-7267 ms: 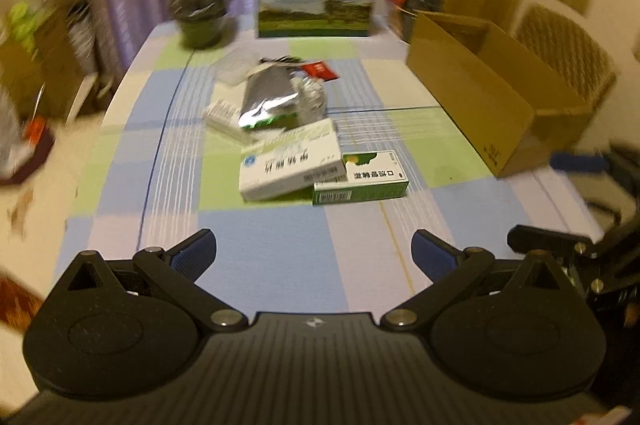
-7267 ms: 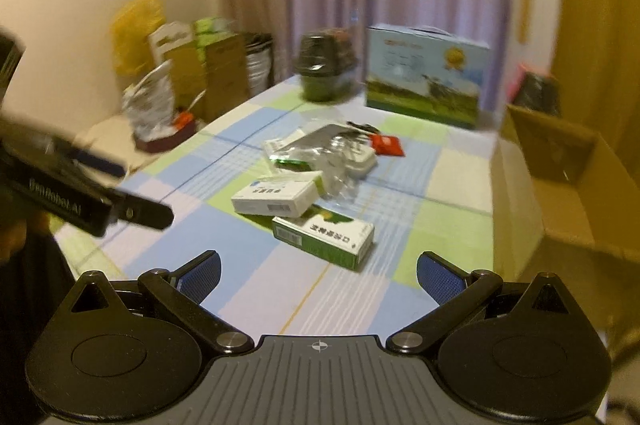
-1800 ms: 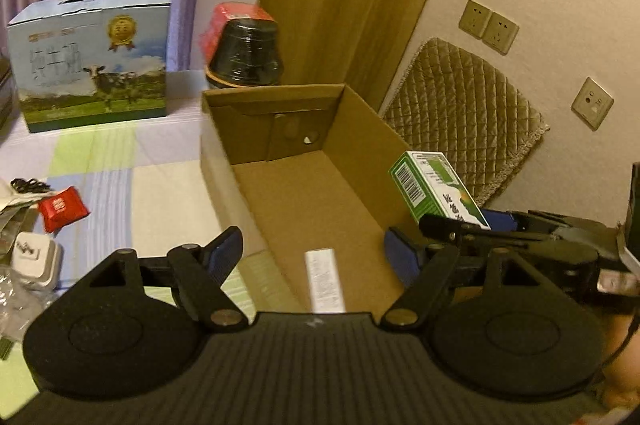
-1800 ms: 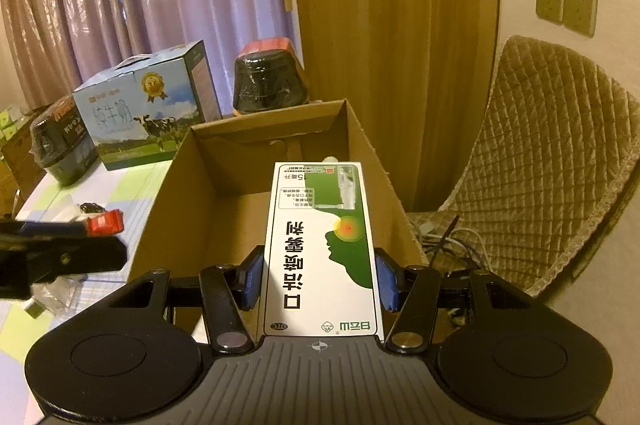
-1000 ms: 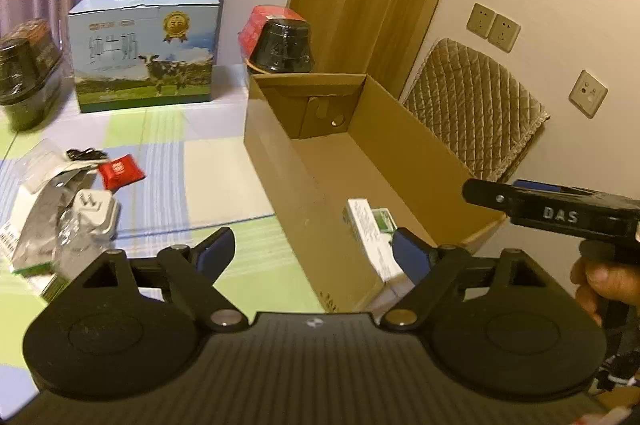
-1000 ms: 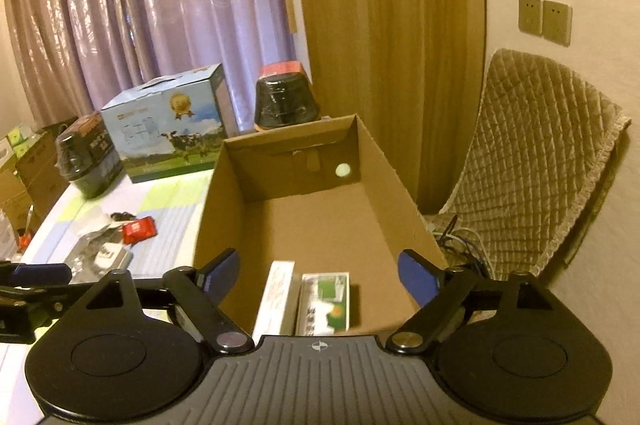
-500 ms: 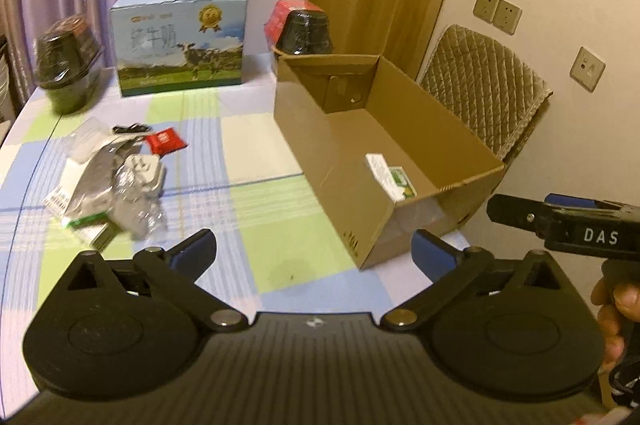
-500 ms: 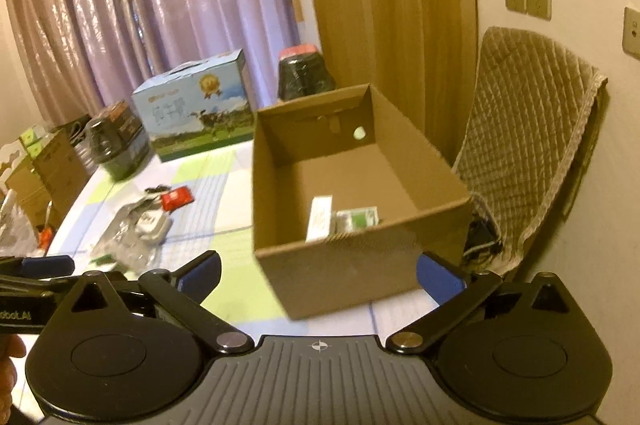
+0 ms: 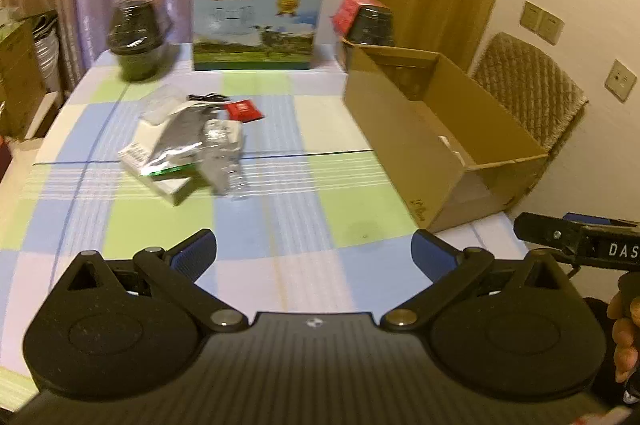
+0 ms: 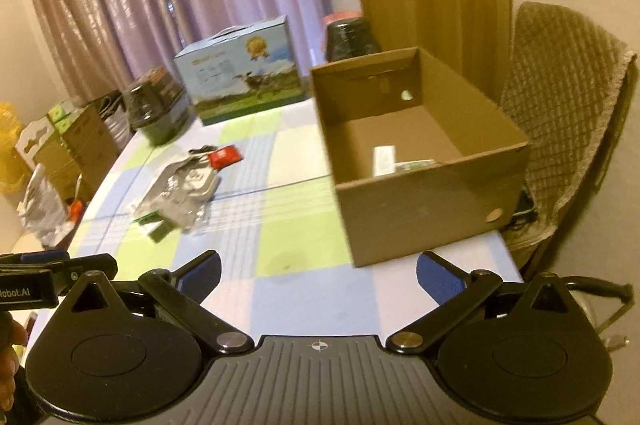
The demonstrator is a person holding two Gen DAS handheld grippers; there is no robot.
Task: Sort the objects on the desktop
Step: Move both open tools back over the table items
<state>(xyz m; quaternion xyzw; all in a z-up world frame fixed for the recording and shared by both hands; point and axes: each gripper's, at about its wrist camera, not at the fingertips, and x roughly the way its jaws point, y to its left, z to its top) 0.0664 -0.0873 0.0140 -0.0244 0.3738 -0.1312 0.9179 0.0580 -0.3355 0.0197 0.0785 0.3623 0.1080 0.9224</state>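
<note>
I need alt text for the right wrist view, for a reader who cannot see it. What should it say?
An open right gripper hangs empty above a checked table. Ahead and to the right, an open cardboard box holds two small packages. To the left lies a loose pile of silver foil and a red packet.

Your left gripper [image 9: 314,251] and right gripper [image 10: 318,275] look black, ribbed, silver-riveted, with seemingly blue finger pads [image 9: 194,253].
</note>
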